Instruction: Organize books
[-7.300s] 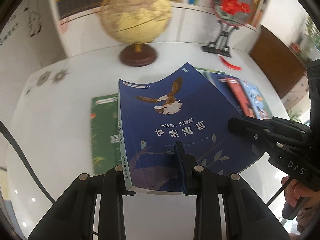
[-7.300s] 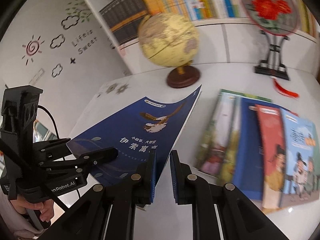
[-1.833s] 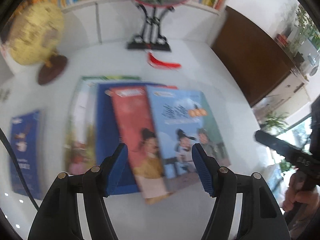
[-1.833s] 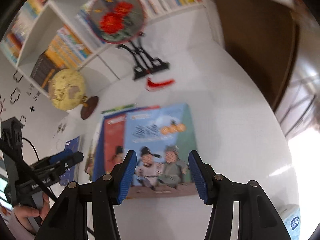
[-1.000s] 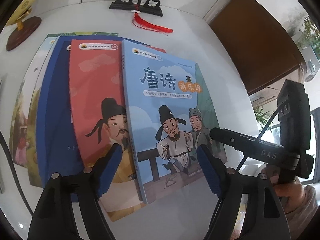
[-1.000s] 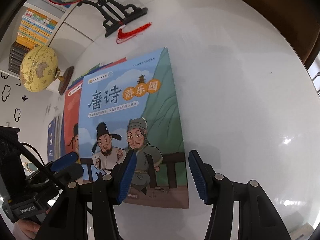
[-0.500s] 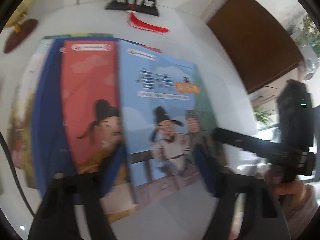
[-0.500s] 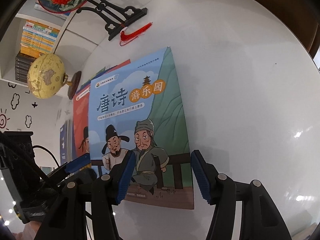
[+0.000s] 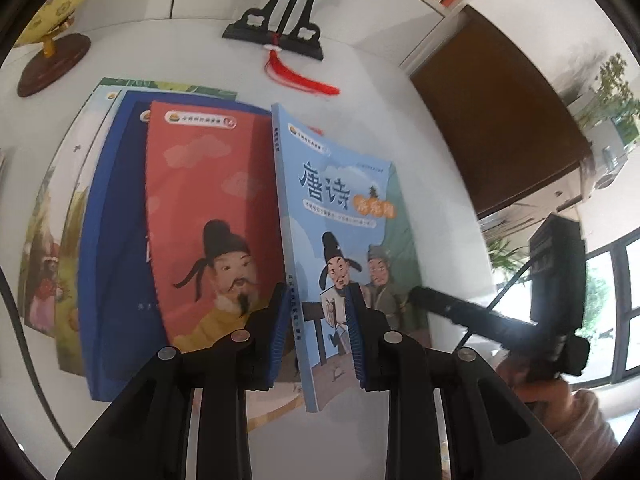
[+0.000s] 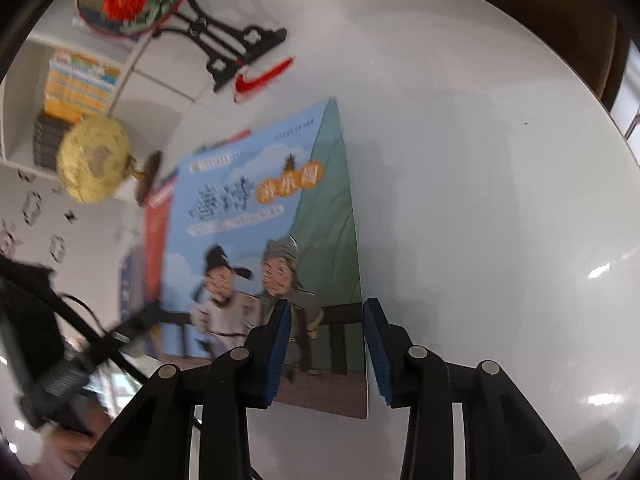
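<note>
A light blue book with two cartoon men (image 9: 352,216) lies on top of an overlapping row of books on the white table; its spine edge is raised off the red book (image 9: 208,216) beside it. My left gripper (image 9: 318,320) straddles that raised spine near the bottom, jaws partly closed around it. A dark blue book (image 9: 108,240) and green picture books (image 9: 52,248) lie further left. In the right wrist view the same light blue book (image 10: 260,240) fills the middle, and my right gripper (image 10: 326,336) is open over its lower right corner, the right finger beyond the book's edge.
A black fan stand (image 9: 280,36) with a red tassel (image 9: 304,80) stands behind the books. A yellow globe (image 10: 94,160) is at the back left. A brown cabinet (image 9: 500,120) lies off the table's right edge. Bookshelves (image 10: 76,80) line the wall.
Both grippers have moved down onto the light blue book and narrowed their jaws. The book's spine edge has lifted off the red book, between the left gripper's fingers.
</note>
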`<state>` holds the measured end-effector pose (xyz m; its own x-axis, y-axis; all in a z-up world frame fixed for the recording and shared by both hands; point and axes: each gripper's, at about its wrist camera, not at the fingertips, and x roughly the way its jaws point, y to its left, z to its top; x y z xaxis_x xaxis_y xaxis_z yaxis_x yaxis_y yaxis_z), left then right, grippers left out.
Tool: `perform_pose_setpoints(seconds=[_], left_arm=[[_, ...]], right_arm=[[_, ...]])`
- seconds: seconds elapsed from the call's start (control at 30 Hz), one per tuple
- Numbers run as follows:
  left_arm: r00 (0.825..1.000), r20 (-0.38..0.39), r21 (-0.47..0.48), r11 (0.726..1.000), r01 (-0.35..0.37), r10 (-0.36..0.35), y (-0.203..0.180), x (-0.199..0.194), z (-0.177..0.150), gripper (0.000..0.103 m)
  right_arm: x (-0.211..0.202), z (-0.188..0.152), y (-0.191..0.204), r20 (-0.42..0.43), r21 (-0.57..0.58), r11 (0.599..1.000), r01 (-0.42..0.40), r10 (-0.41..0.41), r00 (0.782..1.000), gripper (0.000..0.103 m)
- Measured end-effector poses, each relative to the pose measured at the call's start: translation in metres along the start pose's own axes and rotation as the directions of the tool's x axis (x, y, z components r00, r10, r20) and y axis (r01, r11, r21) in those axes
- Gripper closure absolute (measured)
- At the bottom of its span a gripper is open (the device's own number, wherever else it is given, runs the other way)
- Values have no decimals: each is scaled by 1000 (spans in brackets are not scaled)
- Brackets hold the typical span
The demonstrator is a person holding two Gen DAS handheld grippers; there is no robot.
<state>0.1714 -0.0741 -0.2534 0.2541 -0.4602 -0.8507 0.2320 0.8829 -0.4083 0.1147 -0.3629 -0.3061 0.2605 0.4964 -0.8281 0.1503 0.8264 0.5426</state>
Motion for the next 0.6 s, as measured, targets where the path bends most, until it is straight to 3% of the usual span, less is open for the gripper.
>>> perform_pose_setpoints(seconds=[0.17, 0.3, 0.47, 0.57, 0.6], left_arm=[[999, 24, 15, 999, 48, -49, -7, -4, 3, 80], [987, 53, 23, 988, 152, -153, -15, -14, 7, 80], [1000, -1, 36, 999, -10, 10, -10, 6, 12, 80], [999, -33, -13, 1000, -17, 17, 3, 12, 13, 80], [999, -41, -22, 1000, 12, -13, 4, 14, 13, 80]], right_arm=[[1, 0, -5, 8, 21, 1000, -16, 16, 1000, 66], [0, 0, -6, 13, 22, 1000, -17, 17, 1000, 66], [-2, -1, -13, 22, 76, 996, -51, 49, 999, 66], [-4, -3, -27, 46, 179, 976, -123, 117, 992, 66], [-4, -4, -31, 51, 204, 968, -146, 139, 989, 66]])
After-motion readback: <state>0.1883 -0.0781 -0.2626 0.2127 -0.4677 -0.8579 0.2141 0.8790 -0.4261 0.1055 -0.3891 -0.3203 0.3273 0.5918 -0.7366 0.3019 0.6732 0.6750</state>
